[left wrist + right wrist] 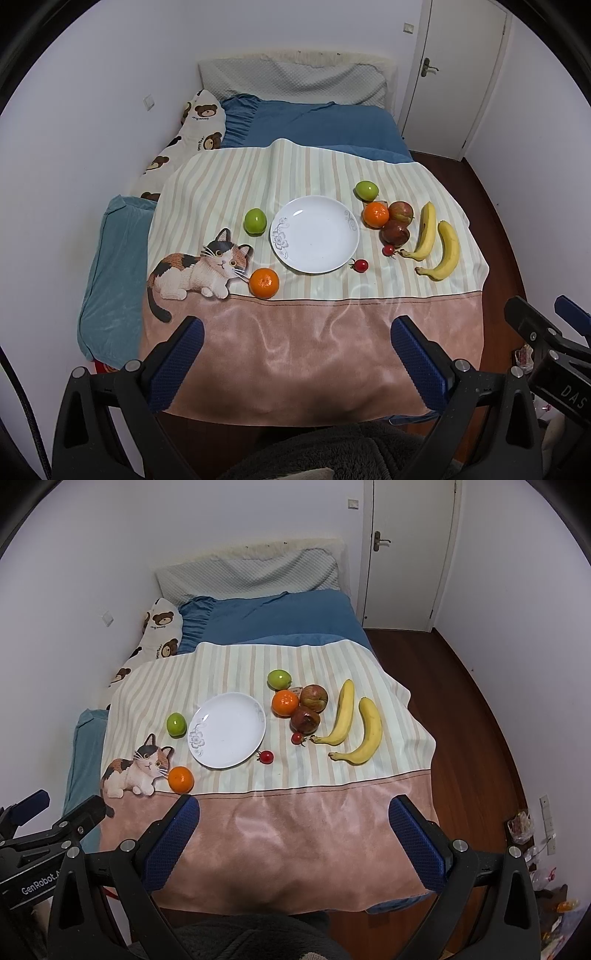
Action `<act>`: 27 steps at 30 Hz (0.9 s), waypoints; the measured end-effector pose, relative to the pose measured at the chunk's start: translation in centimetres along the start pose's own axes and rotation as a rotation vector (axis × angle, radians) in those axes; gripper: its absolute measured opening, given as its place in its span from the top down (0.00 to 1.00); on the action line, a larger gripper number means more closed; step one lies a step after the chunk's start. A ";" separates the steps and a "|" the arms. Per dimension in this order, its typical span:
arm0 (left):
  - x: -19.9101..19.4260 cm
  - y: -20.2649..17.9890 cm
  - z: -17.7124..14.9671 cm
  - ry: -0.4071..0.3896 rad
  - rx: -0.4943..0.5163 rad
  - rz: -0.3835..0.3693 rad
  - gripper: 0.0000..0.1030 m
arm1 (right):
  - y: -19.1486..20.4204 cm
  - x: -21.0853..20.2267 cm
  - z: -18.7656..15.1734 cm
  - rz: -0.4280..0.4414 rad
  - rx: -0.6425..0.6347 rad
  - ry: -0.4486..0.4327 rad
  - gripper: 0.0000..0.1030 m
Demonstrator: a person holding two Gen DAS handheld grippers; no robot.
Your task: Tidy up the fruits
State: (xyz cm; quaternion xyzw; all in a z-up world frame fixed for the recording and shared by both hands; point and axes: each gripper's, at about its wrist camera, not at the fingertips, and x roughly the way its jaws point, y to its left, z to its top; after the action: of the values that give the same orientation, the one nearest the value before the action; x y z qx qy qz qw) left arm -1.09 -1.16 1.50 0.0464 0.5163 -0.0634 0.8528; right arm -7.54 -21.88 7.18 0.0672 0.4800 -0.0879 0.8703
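An empty white plate (314, 239) (228, 731) lies mid-blanket on the bed. Left of it sit a green apple (255, 220) (176, 724) and an orange (264, 282) (181, 779). On its right are a second green apple (366, 190) (279, 679), an orange (376, 214) (285, 703), two red apples (395, 233) (305, 719), two cherry tomatoes (361, 265) (266, 756) and two bananas (447, 252) (364, 733). My left gripper (296, 334) and right gripper (294, 814) hover open over the blanket's pink near edge, holding nothing.
The striped cat-print blanket (310, 354) covers the bed's foot. Pillows (295, 79) lie at the far end, a teal cushion (110, 280) at the left against the wall. Wooden floor (461, 709) and a shut door (406, 554) are on the right.
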 end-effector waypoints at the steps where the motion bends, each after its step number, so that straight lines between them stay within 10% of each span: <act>1: 0.0 0.0 0.0 -0.001 0.000 0.001 0.00 | 0.1 -0.1 -0.1 0.003 0.001 -0.001 0.00; 17: 1.9 -1.0 4.0 -0.061 0.050 0.018 0.00 | -0.8 0.9 -0.7 0.016 0.086 -0.034 0.00; 27: 12.9 -6.7 11.9 0.041 0.150 -0.051 0.00 | -10.1 13.2 2.7 -0.022 0.363 0.024 0.03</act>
State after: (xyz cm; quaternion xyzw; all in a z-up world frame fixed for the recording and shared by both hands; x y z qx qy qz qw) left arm 14.15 -10.27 -4.55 0.0984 0.5285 -0.1225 0.8343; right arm -0.58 -33.42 -2.88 0.2191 0.4671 -0.1818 0.8371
